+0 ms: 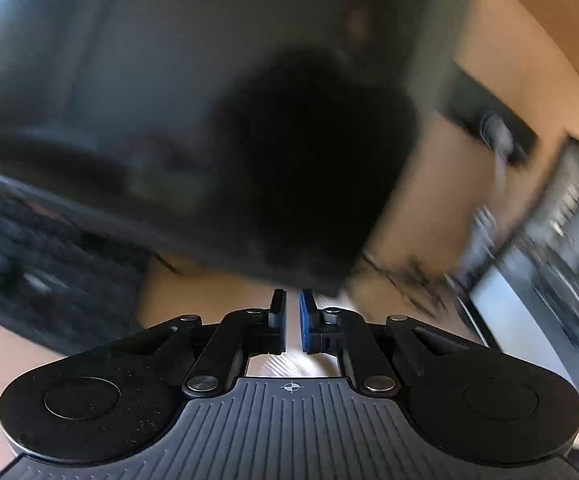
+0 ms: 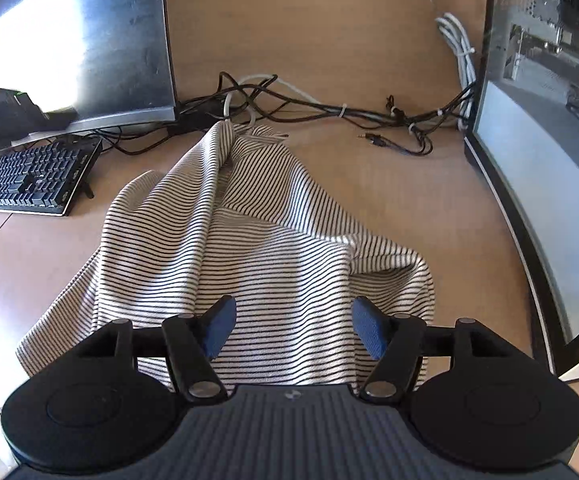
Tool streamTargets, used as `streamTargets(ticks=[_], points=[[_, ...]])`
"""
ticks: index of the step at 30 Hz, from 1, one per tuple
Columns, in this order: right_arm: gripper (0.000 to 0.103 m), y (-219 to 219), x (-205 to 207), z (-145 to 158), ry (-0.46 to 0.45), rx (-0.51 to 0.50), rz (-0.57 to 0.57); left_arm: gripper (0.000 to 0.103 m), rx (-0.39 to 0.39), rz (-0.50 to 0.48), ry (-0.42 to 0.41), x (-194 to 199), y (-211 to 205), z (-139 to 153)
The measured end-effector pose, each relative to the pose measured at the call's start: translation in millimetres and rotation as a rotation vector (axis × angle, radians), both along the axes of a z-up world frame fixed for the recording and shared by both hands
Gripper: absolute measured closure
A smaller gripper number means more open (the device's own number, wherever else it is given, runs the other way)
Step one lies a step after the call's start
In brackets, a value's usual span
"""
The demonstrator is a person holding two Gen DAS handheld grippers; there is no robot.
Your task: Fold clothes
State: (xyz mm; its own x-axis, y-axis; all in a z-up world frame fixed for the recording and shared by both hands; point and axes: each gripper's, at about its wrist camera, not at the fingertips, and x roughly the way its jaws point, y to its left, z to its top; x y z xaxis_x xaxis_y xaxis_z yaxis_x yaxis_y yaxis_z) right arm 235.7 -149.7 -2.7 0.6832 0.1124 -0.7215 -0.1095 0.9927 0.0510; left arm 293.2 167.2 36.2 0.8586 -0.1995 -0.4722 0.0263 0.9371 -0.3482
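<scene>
A white shirt with thin black stripes [image 2: 249, 216] lies rumpled on the wooden desk [image 2: 329, 40], one end bunched up toward the cables. My right gripper [image 2: 293, 312] hovers over the shirt's near edge, jaws open, blue pads [image 2: 221, 328] apart with the cloth below them and not pinched. The left wrist view is heavily blurred. My left gripper [image 1: 292, 300] is shut there, its pads almost touching with nothing between them, and it points at a dark monitor [image 1: 169, 80] above the desk. The shirt does not appear in that view.
A monitor [image 2: 89, 40] and a black keyboard [image 2: 29, 176] stand at the left. Tangled cables [image 2: 309, 108] run along the back of the desk. A glass-sided computer case [image 2: 549, 120] walls off the right side. Bare wood lies between shirt and case.
</scene>
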Motion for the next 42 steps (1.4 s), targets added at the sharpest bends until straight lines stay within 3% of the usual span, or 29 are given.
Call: streamTargets(ticks=[4,5,10,13,15,16,18,20,23,27,28,29,30,31,37,42], points=[[0.038,15.9,-3.2,-3.1,0.002,-0.021,0.049,0.079,-0.049,0.070,0.046,0.7,34.6,-2.5],[0.038,21.3,-2.9,-3.6,0.006,-0.017,0.068,0.068,-0.060,0.070,0.061,0.2,36.7,-5.9],[0.038,46.4,5.1,-0.8,0.007,0.005,0.147,0.051,-0.049,0.010,0.117,-12.1,21.7,-28.3],[0.039,53.8,3.7,7.1,0.006,0.006,0.204,0.030,-0.010,-0.058,0.125,-25.4,8.6,-36.4],[0.053,53.8,0.9,10.0,0.023,0.001,0.234,0.019,0.045,-0.129,0.111,-37.6,-3.0,-38.1],[0.071,53.2,-0.3,10.7,0.038,-0.003,0.252,0.018,0.078,-0.172,0.105,-44.9,-8.9,-39.5],[0.073,53.7,-5.6,11.4,0.073,-0.003,0.307,0.010,0.147,-0.239,0.109,-54.1,-22.6,-41.3],[0.070,57.4,-15.1,12.1,0.096,0.003,0.399,0.009,0.175,-0.262,0.137,-55.6,-33.8,-45.1],[0.044,67.0,-30.3,10.1,0.116,-0.037,0.530,0.009,0.144,-0.281,0.170,-51.0,-41.7,-48.1],[0.044,87.1,-44.7,-10.9,0.100,-0.213,0.592,0.008,0.134,-0.300,0.172,-50.9,-46.2,-46.4],[0.052,91.1,-45.8,-13.7,0.074,-0.261,0.581,0.008,0.136,-0.306,0.171,-51.8,-47.5,-45.3],[0.078,94.7,-46.5,-15.8,0.045,-0.307,0.568,0.008,0.139,-0.313,0.167,-52.8,-48.8,-43.6],[0.090,98.4,-47.2,-17.9,0.016,-0.353,0.554,0.007,0.143,-0.321,0.163,-54.0,-49.9,-41.5],[0.098,96.1,-43.7,-11.9,0.001,-0.325,0.527,0.007,0.147,-0.329,0.158,-55.2,-51.0,-39.5],[0.098,62.2,-5.8,41.5,-0.069,-0.082,0.321,0.003,0.175,-0.467,0.096,-66.4,-67.9,-31.4],[0.099,52.0,8.5,69.0,-0.094,0.042,0.248,0.001,0.360,-0.573,0.001,-74.9,-105.5,-36.9]])
